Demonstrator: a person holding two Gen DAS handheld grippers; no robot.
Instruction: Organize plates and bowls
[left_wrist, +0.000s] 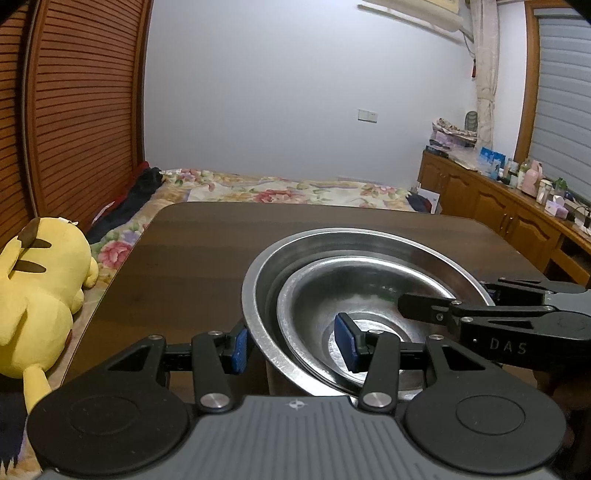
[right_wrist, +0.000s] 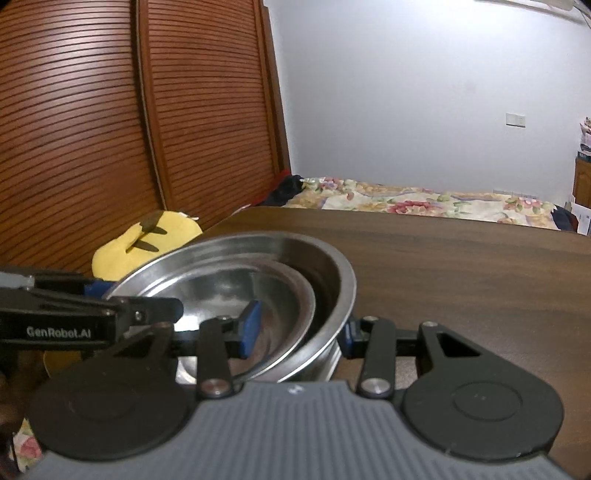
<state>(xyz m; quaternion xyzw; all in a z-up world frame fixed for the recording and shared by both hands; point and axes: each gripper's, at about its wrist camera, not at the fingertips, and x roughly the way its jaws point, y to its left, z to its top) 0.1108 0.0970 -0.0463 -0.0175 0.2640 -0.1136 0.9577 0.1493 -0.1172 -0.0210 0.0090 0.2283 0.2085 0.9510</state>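
A smaller steel bowl lies tilted inside a larger steel bowl on the dark wooden table. My left gripper is open and straddles the near walls of both bowls, one blue pad outside, one inside. My right gripper is open and straddles the walls on the opposite side; the small bowl and the large bowl show there. Each gripper shows in the other's view, the right gripper over the bowls and the left gripper at the rim.
A yellow plush toy lies left of the table on a flowered bed. A slatted wooden wardrobe stands at the left. A wooden cabinet with bottles runs along the right wall.
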